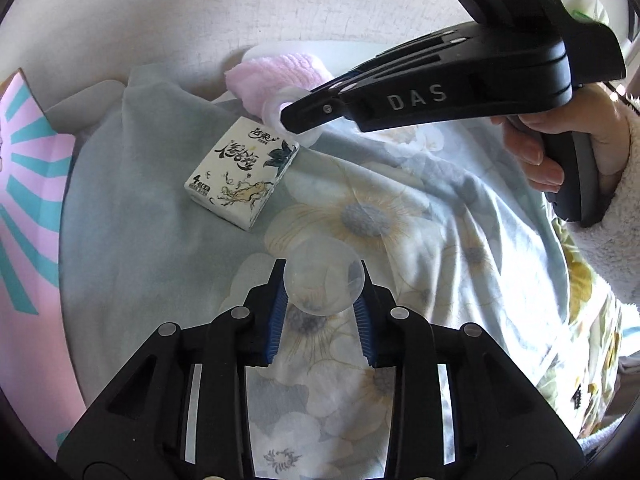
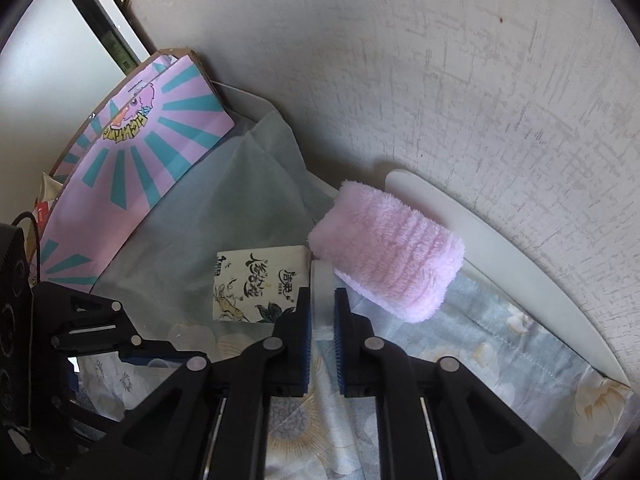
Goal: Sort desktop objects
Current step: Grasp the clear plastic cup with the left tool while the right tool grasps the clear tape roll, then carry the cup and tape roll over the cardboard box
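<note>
My left gripper point(image 1: 324, 280) has its jaws closed on a clear plastic cup point(image 1: 323, 276), the blue pads pressing its round wall from both sides; my right gripper point(image 2: 323, 300) has its jaws closed on the upright wall of a translucent white ring point(image 2: 321, 280), seen edge-on between the pads. No earlier view is available, so only the present grip is stated. The cup sits low over the floral cloth point(image 1: 440, 208), in front of a printed tissue pack point(image 1: 244, 172) that lies flat on the cloth. The ring stands just beside the pack and touches a pink fluffy roll point(image 2: 388, 256), which rests near the wall against a white tray edge point(image 2: 480, 232). A pink and teal printed board point(image 2: 160, 136) leans at the far left. Handling judgement: the cup looks thin, light and smooth, so it will probably flex and could slip or crack under hard squeeze; hold it across the wall near the rim, where it is stiffest. The ring appears light and slippery with a narrow wall; keep the pads centred on that wall. The roll is soft and will compress, and the pack is soft-sided, best taken across its short sides.
</note>
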Available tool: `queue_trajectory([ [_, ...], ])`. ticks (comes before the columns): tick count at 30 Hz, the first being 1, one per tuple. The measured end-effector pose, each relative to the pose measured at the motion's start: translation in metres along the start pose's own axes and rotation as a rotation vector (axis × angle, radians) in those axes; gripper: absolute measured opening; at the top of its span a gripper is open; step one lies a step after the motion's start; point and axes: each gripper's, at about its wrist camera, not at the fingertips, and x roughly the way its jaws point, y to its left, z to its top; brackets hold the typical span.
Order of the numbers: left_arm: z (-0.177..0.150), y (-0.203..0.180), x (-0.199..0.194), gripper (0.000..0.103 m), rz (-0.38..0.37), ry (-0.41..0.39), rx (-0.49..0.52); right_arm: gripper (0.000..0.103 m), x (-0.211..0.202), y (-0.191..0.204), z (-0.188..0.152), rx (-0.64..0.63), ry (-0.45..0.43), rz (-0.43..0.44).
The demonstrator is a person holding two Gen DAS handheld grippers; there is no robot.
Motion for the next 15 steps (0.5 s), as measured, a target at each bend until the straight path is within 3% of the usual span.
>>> queue_trajectory([
  [15, 0.01, 0.002, -0.04, 0.028, -0.028, -0.004, -0.023, 0.009, -0.035, -0.001, -0.002, 0.042, -0.011, -0.02],
])
